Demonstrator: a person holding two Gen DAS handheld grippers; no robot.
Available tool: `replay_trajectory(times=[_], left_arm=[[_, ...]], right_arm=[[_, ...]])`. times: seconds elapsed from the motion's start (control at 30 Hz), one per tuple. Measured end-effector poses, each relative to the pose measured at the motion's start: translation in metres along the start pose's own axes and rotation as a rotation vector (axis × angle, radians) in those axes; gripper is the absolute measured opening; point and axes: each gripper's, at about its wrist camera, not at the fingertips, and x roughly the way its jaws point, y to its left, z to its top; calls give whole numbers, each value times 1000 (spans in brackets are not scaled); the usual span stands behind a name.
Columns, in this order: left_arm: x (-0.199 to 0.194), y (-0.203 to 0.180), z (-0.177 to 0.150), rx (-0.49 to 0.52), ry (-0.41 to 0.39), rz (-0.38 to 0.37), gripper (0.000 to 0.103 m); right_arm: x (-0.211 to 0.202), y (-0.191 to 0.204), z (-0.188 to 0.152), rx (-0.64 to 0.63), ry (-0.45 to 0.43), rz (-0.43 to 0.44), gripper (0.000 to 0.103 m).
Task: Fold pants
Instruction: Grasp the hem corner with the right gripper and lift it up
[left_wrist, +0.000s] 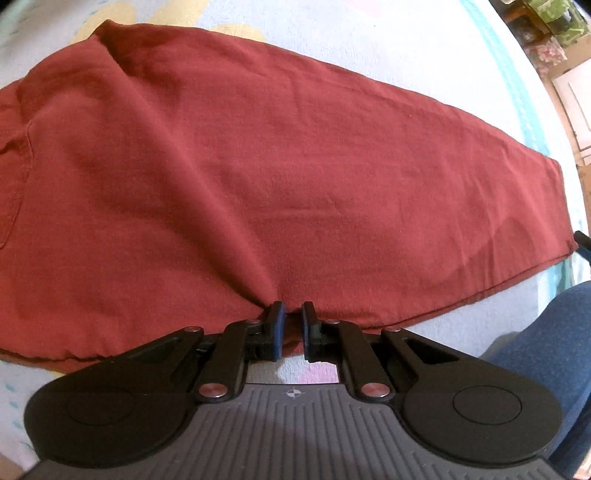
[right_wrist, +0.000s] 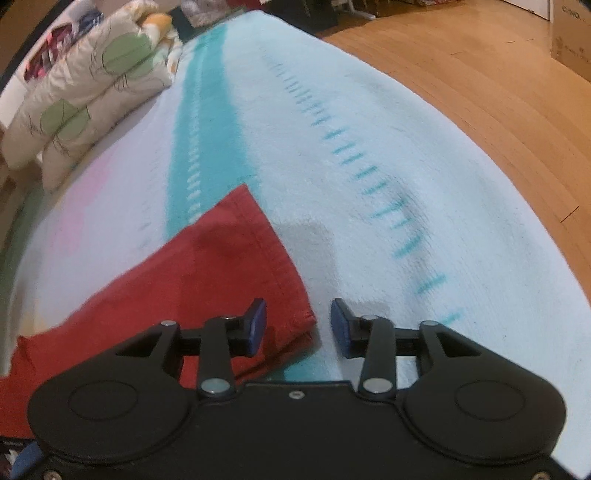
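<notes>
Red pants (left_wrist: 258, 177) flat on blanket-covered bed (right_wrist: 369, 155), long axis left-right across left wrist view. Left gripper (left_wrist: 291, 325) clenched, pinching near edge at mid-length. Right gripper (right_wrist: 298, 325) over hem corner (right_wrist: 295, 314), jaws apart, nothing gripped: corner sits between pads, nearer left pad. Right gripper nearer hem; likely closes there, carries leg end toward waist.

- left gripper (left_wrist: 291, 319) points steeply down; its jaws stand nearly together, pinching a fold of the pants (left_wrist: 258, 177) at their near edge
- right gripper (right_wrist: 298, 325) tilts down; its jaws stand apart, the pants' hem corner between them, pads not pressing
- a blue-clad leg (left_wrist: 550, 369) shows at right
</notes>
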Motion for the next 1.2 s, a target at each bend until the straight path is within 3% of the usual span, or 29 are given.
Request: replay_trajectory(times=[0.17, 0.33, 0.4, 0.43, 0.57, 0.83, 0.87, 0.97, 1.07, 1.2], left_arm=[[1, 3, -7, -22, 4, -11, 10], [-6, -3, -9, -17, 3, -5, 10], [-16, -4, -8, -22, -13, -14, 10], [-18, -5, -8, -23, -24, -23, 10], [-25, -13, -6, -11, -63, -35, 10], [-24, -51, 15, 52, -108, -62, 10], [-23, -56, 19, 61, -112, -65, 10], [-18, -72, 31, 80, -122, -71, 10], [-11, -90, 46, 94, -138, -102, 10], [4, -119, 72, 120, -181, -112, 11]], right_arm=[[-25, 5, 2, 4, -57, 20, 13], [-13, -6, -1, -6, 25, 0, 26], [-16, -15, -4, 44, 9, 35, 59], [-15, -20, -6, 79, 11, 59, 61], [-3, -34, -18, 177, 75, 164, 61], [29, -45, -13, 307, 9, 382, 61], [33, -46, -12, 328, 3, 403, 57], [45, -39, -10, 334, 16, 390, 22], [40, -24, -5, 278, -1, 356, 22], [18, -4, 10, 225, -40, 378, 21]])
